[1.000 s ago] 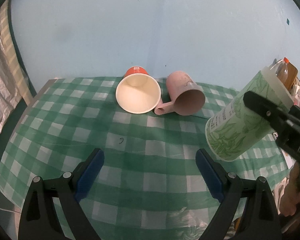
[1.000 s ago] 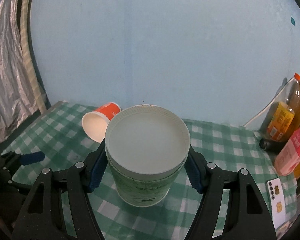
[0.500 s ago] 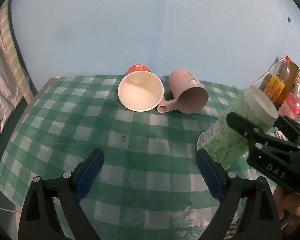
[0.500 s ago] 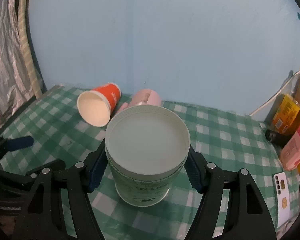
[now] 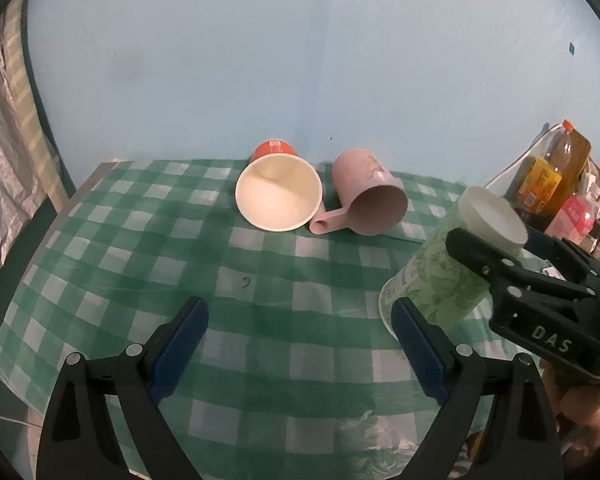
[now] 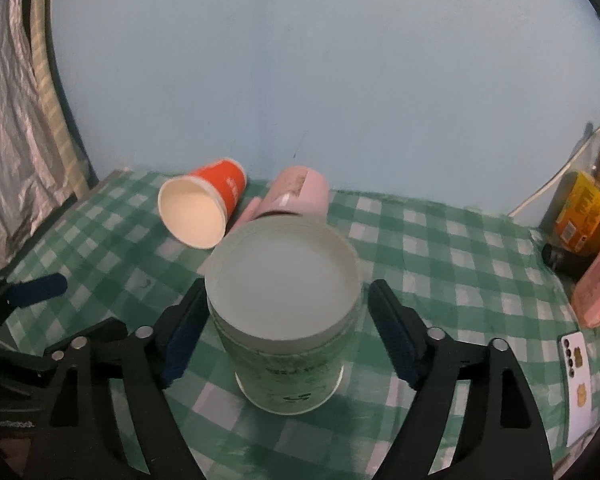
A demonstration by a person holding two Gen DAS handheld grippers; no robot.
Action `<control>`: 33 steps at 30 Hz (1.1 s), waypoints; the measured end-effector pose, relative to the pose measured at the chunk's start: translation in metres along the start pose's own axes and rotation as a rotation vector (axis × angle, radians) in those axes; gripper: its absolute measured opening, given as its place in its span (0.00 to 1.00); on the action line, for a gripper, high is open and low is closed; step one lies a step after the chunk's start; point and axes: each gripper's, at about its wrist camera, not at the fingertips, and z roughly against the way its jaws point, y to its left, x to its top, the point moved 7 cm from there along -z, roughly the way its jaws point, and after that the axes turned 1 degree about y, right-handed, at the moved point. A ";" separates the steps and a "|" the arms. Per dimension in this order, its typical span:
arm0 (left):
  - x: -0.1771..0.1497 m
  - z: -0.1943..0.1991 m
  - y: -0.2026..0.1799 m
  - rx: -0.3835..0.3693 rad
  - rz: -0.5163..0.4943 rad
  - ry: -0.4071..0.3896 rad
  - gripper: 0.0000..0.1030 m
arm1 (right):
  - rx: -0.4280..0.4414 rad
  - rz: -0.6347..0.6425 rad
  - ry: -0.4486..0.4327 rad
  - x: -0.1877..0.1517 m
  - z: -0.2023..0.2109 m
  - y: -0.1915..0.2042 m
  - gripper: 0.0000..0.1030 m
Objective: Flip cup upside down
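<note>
A green-patterned paper cup [image 6: 286, 320] stands upside down on the green checked tablecloth [image 6: 440, 264], its white base up. My right gripper [image 6: 286, 334] is open, its blue pads a little apart from the cup on both sides. In the left wrist view the cup [image 5: 448, 276] stands at the right, with the right gripper [image 5: 500, 256] around it. My left gripper [image 5: 300, 344] is open and empty above the cloth near the front edge.
An orange paper cup [image 5: 278, 196] and a pink mug [image 5: 370, 204] lie on their sides at the back of the table. Bottles [image 6: 588, 216] stand at the right by the wall. A phone [image 6: 578, 380] lies at the right edge. A blue wall is behind.
The right gripper brought the green cup down from the air onto the cloth, base up, and its jaws have opened off the cup. The left gripper has stayed in place.
</note>
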 end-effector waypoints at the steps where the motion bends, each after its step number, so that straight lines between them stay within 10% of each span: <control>1: 0.000 0.002 0.000 -0.003 0.004 -0.008 0.94 | -0.002 0.000 -0.009 0.001 0.004 0.000 0.82; 33: 0.013 0.075 -0.022 -0.012 -0.031 -0.294 0.99 | -0.109 -0.115 -0.161 -0.032 0.094 -0.043 0.84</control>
